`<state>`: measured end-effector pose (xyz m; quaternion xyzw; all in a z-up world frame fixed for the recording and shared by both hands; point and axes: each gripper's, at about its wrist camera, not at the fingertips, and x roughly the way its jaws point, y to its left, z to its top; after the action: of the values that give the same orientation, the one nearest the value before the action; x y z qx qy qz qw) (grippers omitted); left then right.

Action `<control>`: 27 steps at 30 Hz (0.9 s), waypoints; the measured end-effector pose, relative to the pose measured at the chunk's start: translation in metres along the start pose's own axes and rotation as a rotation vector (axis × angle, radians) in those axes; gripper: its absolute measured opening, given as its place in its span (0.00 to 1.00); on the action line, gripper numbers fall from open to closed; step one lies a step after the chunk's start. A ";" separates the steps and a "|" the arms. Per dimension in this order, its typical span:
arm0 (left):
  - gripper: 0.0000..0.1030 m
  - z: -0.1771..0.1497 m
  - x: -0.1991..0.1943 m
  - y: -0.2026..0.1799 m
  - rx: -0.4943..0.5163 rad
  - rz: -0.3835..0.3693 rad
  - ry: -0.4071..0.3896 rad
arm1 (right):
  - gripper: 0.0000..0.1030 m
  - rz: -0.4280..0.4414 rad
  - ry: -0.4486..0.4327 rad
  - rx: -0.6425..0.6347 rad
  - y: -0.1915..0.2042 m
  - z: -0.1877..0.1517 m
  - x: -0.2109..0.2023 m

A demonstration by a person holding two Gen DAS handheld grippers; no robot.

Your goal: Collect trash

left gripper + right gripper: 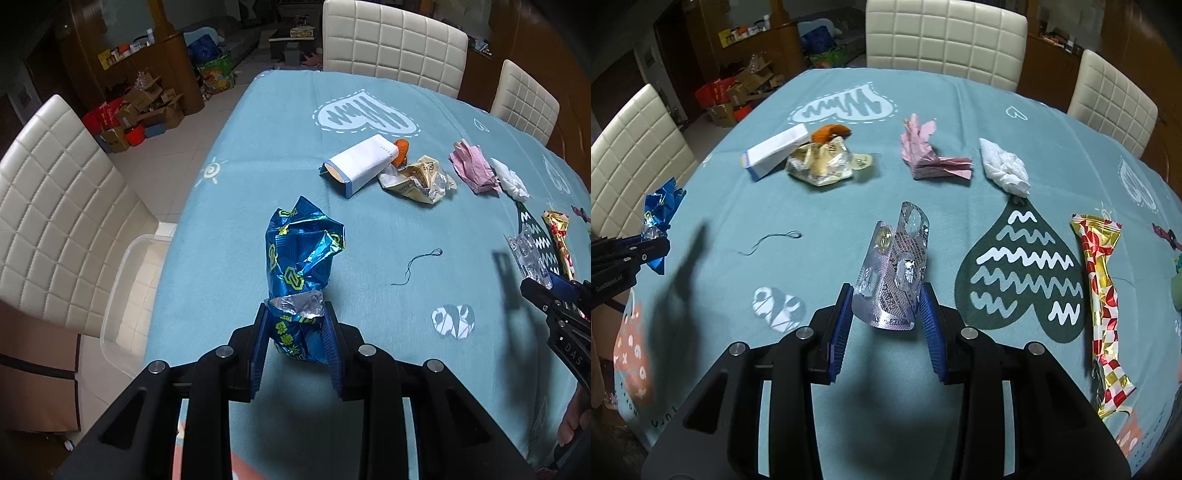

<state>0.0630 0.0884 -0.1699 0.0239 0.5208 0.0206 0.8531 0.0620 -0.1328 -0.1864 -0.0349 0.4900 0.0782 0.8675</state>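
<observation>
While both hands carry something, the coming move turns on where the clear plastic bin (pixel 122 295) lies: it sits low off the desk's left edge, beside the near-left chair (pixel 55 206), so the left gripper (pixel 295 332) is much the nearer of the two. That gripper has its blue pads pressed onto the lower end of a crumpled blue foil wrapper (pixel 303 266), whose long axis stands up and away from the fingers, clear of the cloth. The right gripper (pixel 884 314) is clamped narrowly on a used silver blister pack (pixel 897 273), bent into a curve and also standing lengthwise out of the jaws; to reach the bin it would have to cross the whole desk leftward.

Farther out, more trash waits on the desk (pixel 849 206): a white carton (pixel 775 151) leaning against a crushed cream wrapper (pixel 820 162) with something orange behind, folded pink paper (pixel 931 155), a white tissue wad (pixel 1004 166), and a long red-and-gold wrapper (pixel 1104 295) at the right. A loose dark thread (pixel 772 240) lies near the middle. The teal cloth carries heart prints. White quilted chairs ring the desk, and cardboard boxes (pixel 147 107) clutter the floor at the far left.
</observation>
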 end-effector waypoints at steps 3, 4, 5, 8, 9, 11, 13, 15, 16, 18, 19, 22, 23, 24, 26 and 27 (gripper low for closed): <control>0.27 -0.007 -0.009 -0.001 0.003 0.009 -0.014 | 0.38 0.012 -0.013 -0.021 0.007 -0.004 -0.009; 0.27 -0.010 -0.013 -0.001 0.003 0.013 -0.017 | 0.38 0.015 -0.017 -0.027 0.009 -0.005 -0.011; 0.27 -0.013 -0.016 -0.002 0.003 0.018 -0.022 | 0.38 0.018 -0.020 -0.032 0.011 -0.006 -0.013; 0.27 -0.020 -0.024 0.001 -0.005 0.027 -0.031 | 0.38 0.029 -0.031 -0.054 0.019 -0.011 -0.022; 0.27 -0.022 -0.027 0.002 -0.009 0.028 -0.033 | 0.38 0.033 -0.035 -0.063 0.022 -0.013 -0.025; 0.27 -0.027 -0.030 0.004 -0.015 0.034 -0.035 | 0.38 0.037 -0.041 -0.077 0.027 -0.015 -0.029; 0.27 -0.031 -0.034 0.007 -0.023 0.040 -0.038 | 0.38 0.046 -0.043 -0.088 0.032 -0.017 -0.032; 0.27 -0.036 -0.038 0.010 -0.031 0.044 -0.040 | 0.38 0.055 -0.044 -0.100 0.037 -0.019 -0.034; 0.27 -0.038 -0.039 0.012 -0.036 0.045 -0.041 | 0.38 0.060 -0.045 -0.107 0.040 -0.019 -0.035; 0.27 -0.042 -0.042 0.015 -0.044 0.048 -0.043 | 0.38 0.070 -0.046 -0.122 0.046 -0.020 -0.037; 0.27 -0.044 -0.043 0.017 -0.046 0.051 -0.045 | 0.38 0.074 -0.047 -0.128 0.049 -0.021 -0.038; 0.27 -0.047 -0.046 0.021 -0.057 0.059 -0.049 | 0.38 0.084 -0.052 -0.148 0.057 -0.022 -0.041; 0.27 -0.048 -0.047 0.022 -0.061 0.060 -0.051 | 0.38 0.087 -0.055 -0.156 0.060 -0.022 -0.042; 0.27 -0.049 -0.048 0.024 -0.068 0.059 -0.053 | 0.38 0.090 -0.057 -0.163 0.063 -0.022 -0.043; 0.27 -0.051 -0.050 0.029 -0.080 0.057 -0.058 | 0.38 0.099 -0.060 -0.172 0.068 -0.021 -0.045; 0.27 -0.051 -0.051 0.031 -0.084 0.061 -0.060 | 0.38 0.104 -0.062 -0.178 0.071 -0.021 -0.045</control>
<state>-0.0062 0.1174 -0.1458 0.0048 0.4926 0.0677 0.8676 0.0090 -0.0703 -0.1575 -0.0838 0.4553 0.1674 0.8704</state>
